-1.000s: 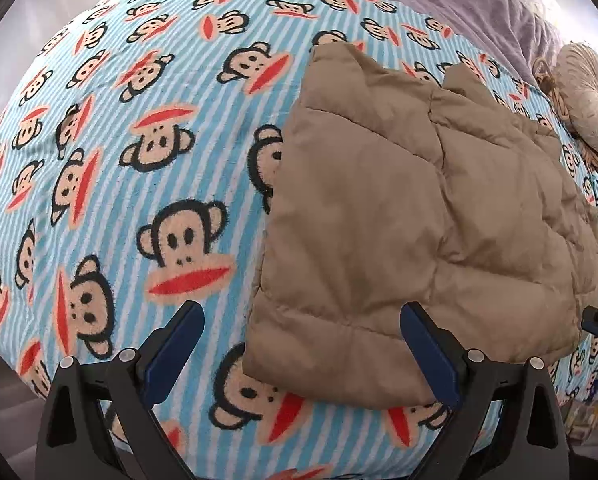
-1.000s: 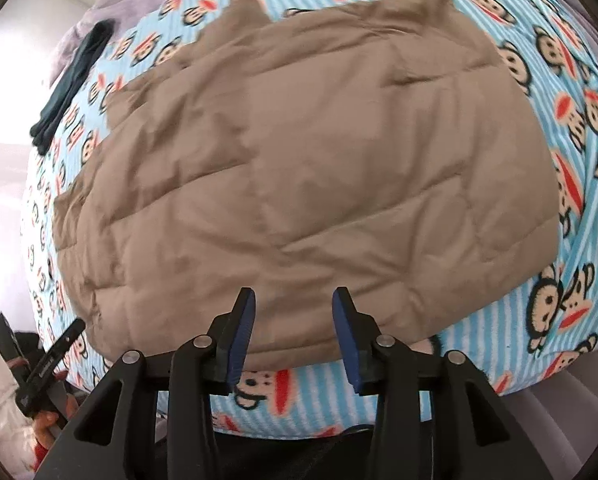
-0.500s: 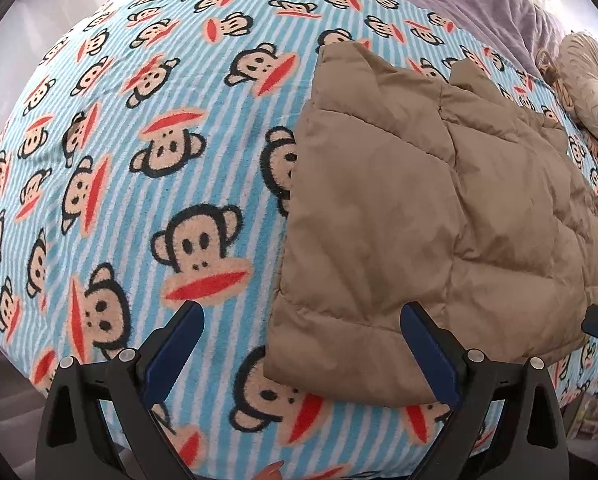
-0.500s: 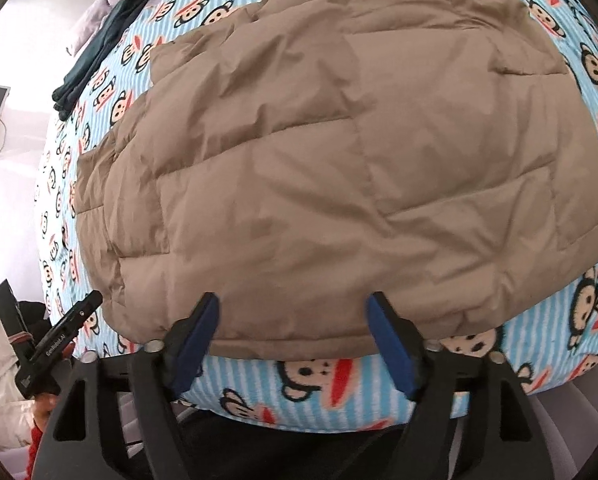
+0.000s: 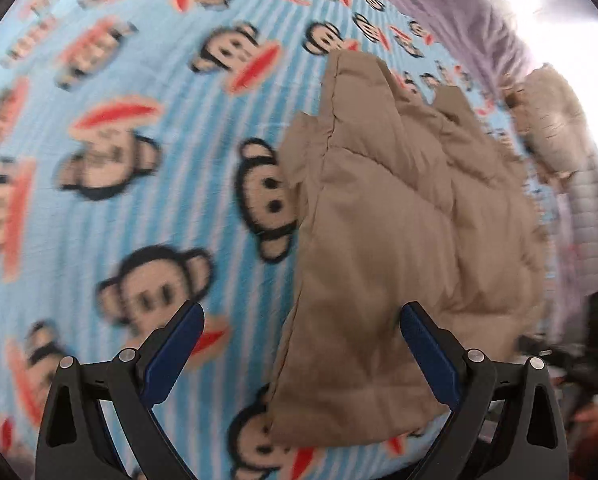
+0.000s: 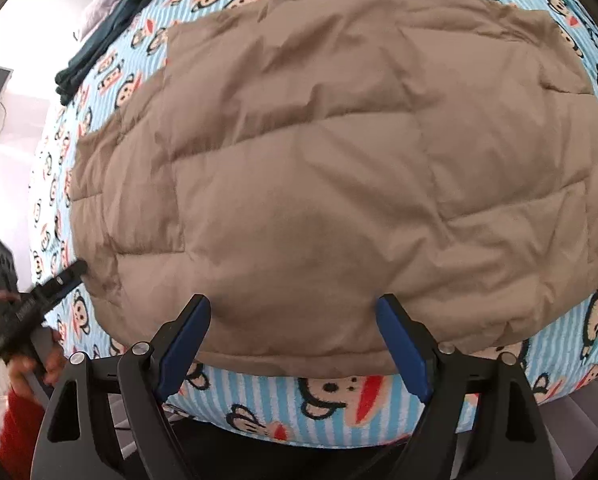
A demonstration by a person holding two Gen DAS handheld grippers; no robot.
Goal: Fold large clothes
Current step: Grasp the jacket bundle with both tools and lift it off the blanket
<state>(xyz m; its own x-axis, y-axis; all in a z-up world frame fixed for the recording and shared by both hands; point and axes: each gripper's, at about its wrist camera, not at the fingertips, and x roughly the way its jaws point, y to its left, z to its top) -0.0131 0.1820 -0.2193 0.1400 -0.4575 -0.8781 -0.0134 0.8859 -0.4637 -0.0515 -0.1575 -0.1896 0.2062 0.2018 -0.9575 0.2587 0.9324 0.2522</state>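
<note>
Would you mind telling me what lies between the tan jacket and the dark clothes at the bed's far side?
Only bare monkey-print blanket separates the jacket from the dark clothes; the right wrist view shows it.

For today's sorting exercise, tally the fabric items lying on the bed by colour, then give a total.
Tan quilted jacket: 1
Dark teal folded garment: 1
Blue striped monkey-print blanket: 1
Lilac cover: 1
Total: 4
</note>
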